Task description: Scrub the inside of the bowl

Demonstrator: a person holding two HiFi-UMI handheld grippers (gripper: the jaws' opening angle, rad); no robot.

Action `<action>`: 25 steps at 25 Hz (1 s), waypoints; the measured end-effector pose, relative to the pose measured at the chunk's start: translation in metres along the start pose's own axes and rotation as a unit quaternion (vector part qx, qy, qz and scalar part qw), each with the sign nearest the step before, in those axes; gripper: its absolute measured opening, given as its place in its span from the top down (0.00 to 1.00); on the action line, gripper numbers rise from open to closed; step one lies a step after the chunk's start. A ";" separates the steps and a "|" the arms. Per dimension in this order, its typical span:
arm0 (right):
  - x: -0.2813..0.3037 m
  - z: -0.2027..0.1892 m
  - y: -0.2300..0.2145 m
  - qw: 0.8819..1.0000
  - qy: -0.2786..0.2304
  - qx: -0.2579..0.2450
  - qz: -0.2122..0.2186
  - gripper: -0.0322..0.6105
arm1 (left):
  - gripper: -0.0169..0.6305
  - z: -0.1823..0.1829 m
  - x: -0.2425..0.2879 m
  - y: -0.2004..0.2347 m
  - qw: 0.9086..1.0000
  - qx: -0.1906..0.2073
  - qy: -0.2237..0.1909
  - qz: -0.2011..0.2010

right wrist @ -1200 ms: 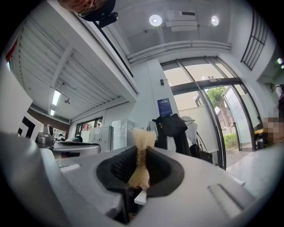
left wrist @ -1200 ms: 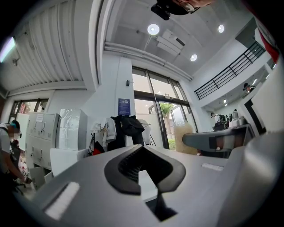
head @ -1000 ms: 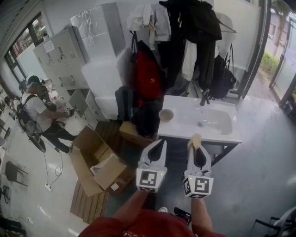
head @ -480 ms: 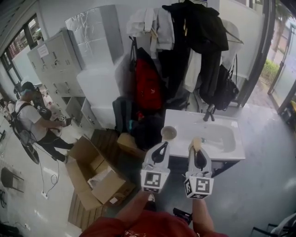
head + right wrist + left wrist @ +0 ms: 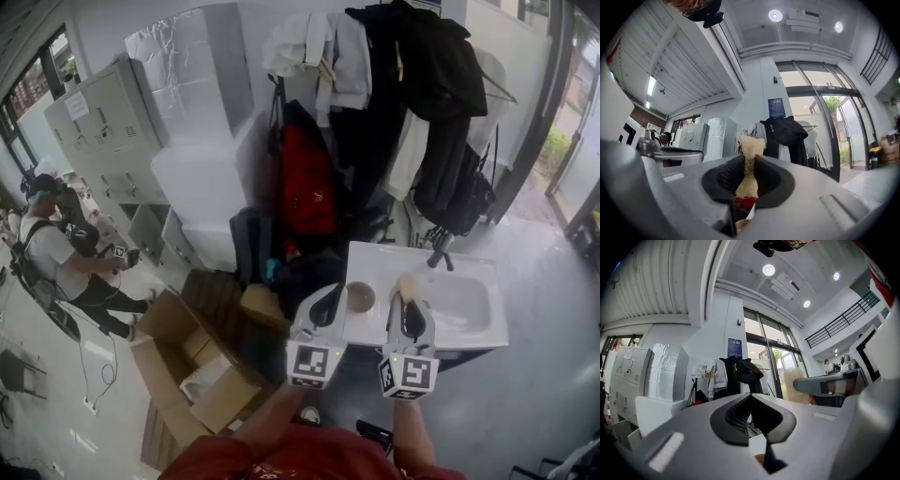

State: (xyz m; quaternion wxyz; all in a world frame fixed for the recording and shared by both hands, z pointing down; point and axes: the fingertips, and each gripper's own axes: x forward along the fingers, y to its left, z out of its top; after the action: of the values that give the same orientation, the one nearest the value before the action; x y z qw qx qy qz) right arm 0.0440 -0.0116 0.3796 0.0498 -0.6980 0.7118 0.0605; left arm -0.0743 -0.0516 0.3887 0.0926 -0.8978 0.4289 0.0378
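A small beige bowl [image 5: 360, 297] stands on the left part of the white sink counter [image 5: 380, 263]. In the head view it lies between my two gripper tips. My left gripper [image 5: 329, 294] is shut with nothing in it, just left of the bowl; in its own view the black pads of the left gripper [image 5: 750, 396] meet. My right gripper [image 5: 406, 300] is shut on a pale fluffy scrubber [image 5: 406, 284], just right of the bowl. The scrubber [image 5: 751, 144] sticks up out of the right gripper [image 5: 749, 160], with a red part low between the pads.
The basin [image 5: 466, 302] and dark faucet [image 5: 439, 247] are right of the bowl. Coats on a rack [image 5: 412, 94] and a red bag [image 5: 309, 192] hang behind the counter. Open cardboard boxes [image 5: 192, 366] sit on the floor at left, where a person [image 5: 56, 258] crouches.
Both grippers have moved forward together toward the sink. The bowl, earlier well ahead of the tips, now lies between them. Neither gripper's jaws have changed.
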 end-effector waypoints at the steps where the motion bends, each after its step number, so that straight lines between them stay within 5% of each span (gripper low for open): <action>1: 0.007 -0.001 0.001 1.000 0.000 -0.002 -0.003 0.87 | 0.97 -0.002 0.006 0.006 1.000 -0.002 0.000 -0.002; 13: 0.069 -0.030 -0.014 1.000 0.009 0.000 0.000 0.87 | 0.97 -0.038 0.063 0.025 1.000 -0.012 0.018 -0.009; 25: 0.136 -0.033 -0.098 0.999 -0.001 0.019 0.048 0.87 | 0.97 -0.041 0.162 -0.007 0.999 0.008 0.025 0.026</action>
State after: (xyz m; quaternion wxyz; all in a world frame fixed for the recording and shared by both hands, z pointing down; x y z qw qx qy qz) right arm 0.1399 -0.1525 0.3896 0.0607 -0.6622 0.7452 0.0504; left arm 0.0328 -0.1790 0.4058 0.0879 -0.8863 0.4544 0.0139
